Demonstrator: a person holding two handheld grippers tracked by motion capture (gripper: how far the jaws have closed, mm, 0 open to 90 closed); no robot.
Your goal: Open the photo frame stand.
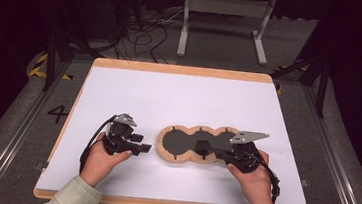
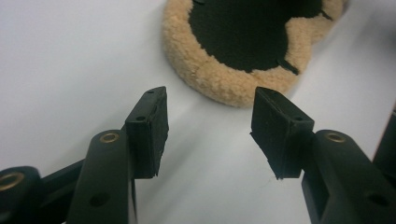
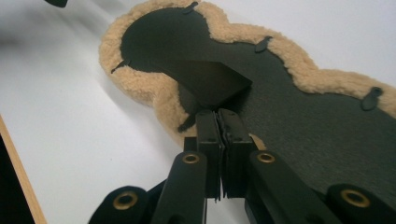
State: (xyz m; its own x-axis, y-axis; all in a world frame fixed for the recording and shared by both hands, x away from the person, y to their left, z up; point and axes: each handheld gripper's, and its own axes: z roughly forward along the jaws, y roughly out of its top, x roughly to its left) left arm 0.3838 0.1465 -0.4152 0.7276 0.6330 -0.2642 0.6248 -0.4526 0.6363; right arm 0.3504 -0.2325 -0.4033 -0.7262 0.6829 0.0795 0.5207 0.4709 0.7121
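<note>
- Fingers first: on our right gripper (image 3: pixel 218 140) the two black pads are pressed together on a stiff black flap (image 3: pixel 212 84) that rises from the dark face of the three-lobed mat; on our left gripper (image 2: pixel 210 135) the pads (image 2: pixel 154 130) stand wide apart with nothing between them.
- We see the thing in hand, a flat three-lobed mat of black fabric edged in tan fleece (image 1: pixel 192 144), lying on the white table top (image 1: pixel 179 97) between our two hands, its long axis running left to right across us.
- Our right gripper (image 1: pixel 234 155) sits over the mat's right-hand lobes, so that end is already held; our left gripper (image 1: pixel 132 145) lies just beside the leftmost lobe, apart from it, jaws pointing toward it.
- From the left gripper view, the fleece rim (image 2: pixel 224 86) of that lobe lies straight ahead of the open pads and a little beyond them, not touching.
- We judge the coming move turns on this: the left gripper needs only travel forward along the mat's long axis to meet the near rim.
- Farther off, a grey metal stand (image 1: pixel 224 23) and loose cables (image 1: pixel 145 33) rest on the floor beyond the table.
</note>
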